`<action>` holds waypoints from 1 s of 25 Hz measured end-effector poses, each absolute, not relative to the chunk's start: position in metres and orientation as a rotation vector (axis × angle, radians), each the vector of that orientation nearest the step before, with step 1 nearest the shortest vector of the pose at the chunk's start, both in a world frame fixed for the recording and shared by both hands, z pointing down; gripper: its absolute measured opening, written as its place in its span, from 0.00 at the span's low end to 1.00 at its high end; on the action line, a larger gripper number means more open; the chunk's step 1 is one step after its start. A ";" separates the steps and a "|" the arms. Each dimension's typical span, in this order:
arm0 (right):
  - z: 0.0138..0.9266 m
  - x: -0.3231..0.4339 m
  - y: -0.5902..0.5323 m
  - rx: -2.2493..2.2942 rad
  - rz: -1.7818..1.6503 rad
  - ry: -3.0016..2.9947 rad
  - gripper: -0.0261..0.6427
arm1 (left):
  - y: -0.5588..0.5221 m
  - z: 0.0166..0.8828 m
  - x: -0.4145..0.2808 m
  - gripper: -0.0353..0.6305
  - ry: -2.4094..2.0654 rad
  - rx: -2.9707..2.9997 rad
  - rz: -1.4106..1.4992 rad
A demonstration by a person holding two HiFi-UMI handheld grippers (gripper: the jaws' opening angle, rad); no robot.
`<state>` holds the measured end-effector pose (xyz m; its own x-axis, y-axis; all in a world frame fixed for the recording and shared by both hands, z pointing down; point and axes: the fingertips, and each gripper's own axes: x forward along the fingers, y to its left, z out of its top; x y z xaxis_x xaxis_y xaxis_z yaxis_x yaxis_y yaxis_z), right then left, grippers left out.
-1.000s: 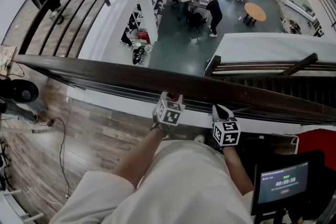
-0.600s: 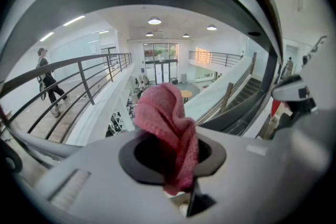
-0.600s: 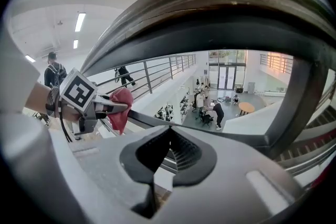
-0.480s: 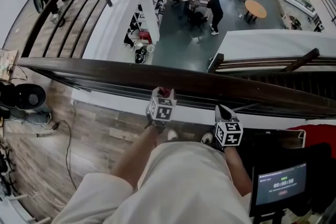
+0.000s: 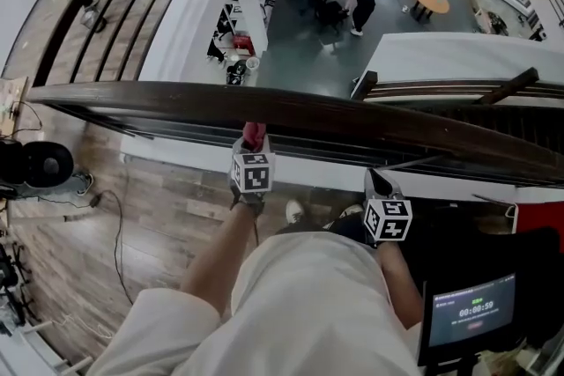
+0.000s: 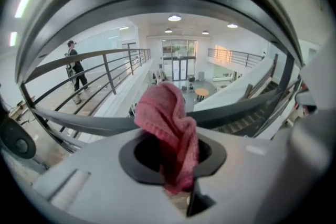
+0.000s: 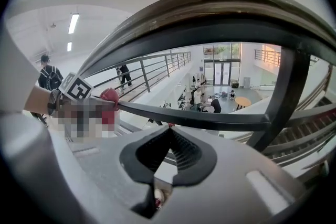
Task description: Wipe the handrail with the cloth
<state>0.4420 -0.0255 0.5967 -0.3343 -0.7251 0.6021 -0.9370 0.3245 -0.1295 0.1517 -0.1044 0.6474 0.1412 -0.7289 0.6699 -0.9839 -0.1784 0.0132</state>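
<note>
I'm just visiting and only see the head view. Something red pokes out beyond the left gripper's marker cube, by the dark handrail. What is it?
Observer: A pink-red cloth. The left gripper view shows the left gripper shut on it, with the cloth bunched above the fingers.
Operator: Does the other one hold anything?
Observer: No. In its own view the right gripper is shut, fingers meeting on nothing.
Operator: Is it on the rail?
Observer: It sits lower: the handrail arches above it there, seen from beneath.

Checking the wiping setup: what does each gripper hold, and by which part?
The left gripper grips the pink cloth by its bunched lower end; the rest sticks out ahead. The right gripper is shut on nothing.
</note>
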 end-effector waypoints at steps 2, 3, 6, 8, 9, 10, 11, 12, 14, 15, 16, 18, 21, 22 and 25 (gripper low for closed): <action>0.597 0.439 -0.024 1.463 0.656 -2.160 0.04 | -0.091 0.662 0.142 0.19 -1.612 1.910 0.776; 0.596 0.438 -0.024 1.460 0.659 -2.167 0.04 | -0.086 0.669 0.140 0.19 -1.586 1.886 0.804; 0.593 0.438 -0.025 1.437 0.658 -2.194 0.04 | -0.074 0.689 0.139 0.19 -1.453 1.808 0.936; 0.596 0.436 -0.021 1.427 0.660 -2.194 0.04 | -0.062 0.700 0.128 0.19 -1.396 1.742 1.013; 0.598 0.436 -0.019 1.429 0.664 -2.191 0.04 | -0.059 0.702 0.123 0.19 -1.392 1.728 1.030; 0.598 0.437 -0.019 1.434 0.666 -2.189 0.04 | -0.061 0.703 0.124 0.19 -1.386 1.742 1.021; 0.598 0.440 -0.021 1.441 0.667 -2.187 0.04 | -0.064 0.702 0.130 0.19 -1.378 1.766 1.004; 0.596 0.444 -0.023 1.448 0.666 -2.186 0.04 | -0.068 0.700 0.136 0.19 -1.373 1.783 0.997; 0.594 0.452 -0.026 1.462 0.668 -2.187 0.04 | -0.074 0.697 0.145 0.19 -1.367 1.796 1.002; 0.593 0.456 -0.027 1.467 0.670 -2.188 0.04 | -0.075 0.694 0.146 0.19 -1.377 1.786 1.023; 0.592 0.460 -0.027 1.473 0.674 -2.189 0.04 | -0.076 0.691 0.146 0.19 -1.391 1.772 1.049; 0.590 0.472 -0.027 1.494 0.685 -2.187 0.04 | -0.077 0.686 0.151 0.19 -1.408 1.761 1.076; 0.588 0.494 -0.028 1.555 0.719 -2.167 0.04 | -0.079 0.682 0.161 0.19 -1.409 1.784 1.065; 0.589 0.500 -0.028 1.569 0.727 -2.161 0.04 | -0.080 0.682 0.164 0.19 -1.408 1.797 1.064; 0.594 0.511 -0.023 1.588 0.742 -2.151 0.04 | -0.080 0.683 0.173 0.19 -1.408 1.828 1.075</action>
